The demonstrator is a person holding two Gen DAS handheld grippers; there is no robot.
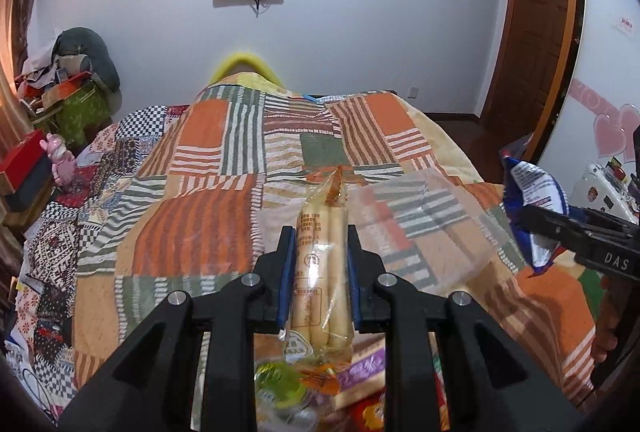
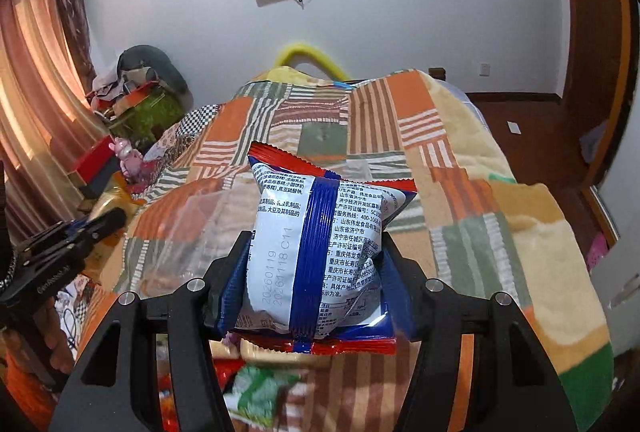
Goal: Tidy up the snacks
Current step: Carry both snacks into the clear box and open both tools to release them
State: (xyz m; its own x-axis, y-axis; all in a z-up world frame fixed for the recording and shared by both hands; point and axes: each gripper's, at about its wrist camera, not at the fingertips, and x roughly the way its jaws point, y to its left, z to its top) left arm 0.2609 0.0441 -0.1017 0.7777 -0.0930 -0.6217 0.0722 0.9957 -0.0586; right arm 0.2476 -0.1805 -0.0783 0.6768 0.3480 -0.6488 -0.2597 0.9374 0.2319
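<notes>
Left wrist view showed the left gripper (image 1: 322,272) clenched on a clear pack of pale stick biscuits (image 1: 320,264), its blue pads pressed on both long sides and the pack pointing toward twelve o'clock over the patchwork quilt (image 1: 192,168). At three o'clock in that view the right gripper (image 1: 536,220) carried a blue and white snack bag (image 1: 532,200). The right wrist view confirmed that grasp: the puffed bag sat squeezed between the jaws, printed back upward, red crimped edges at both ends. A clear plastic bag (image 1: 432,224) lay flat on the quilt at about one o'clock from the biscuit pack, seemingly empty, though its contents were hard to judge. A heap of mixed snack packets (image 1: 304,384) remained below the left gripper at six o'clock. Judging by this, the sorting looked barely under way: two items were lifted, none visibly placed, and most of the pile awaited handling.
</notes>
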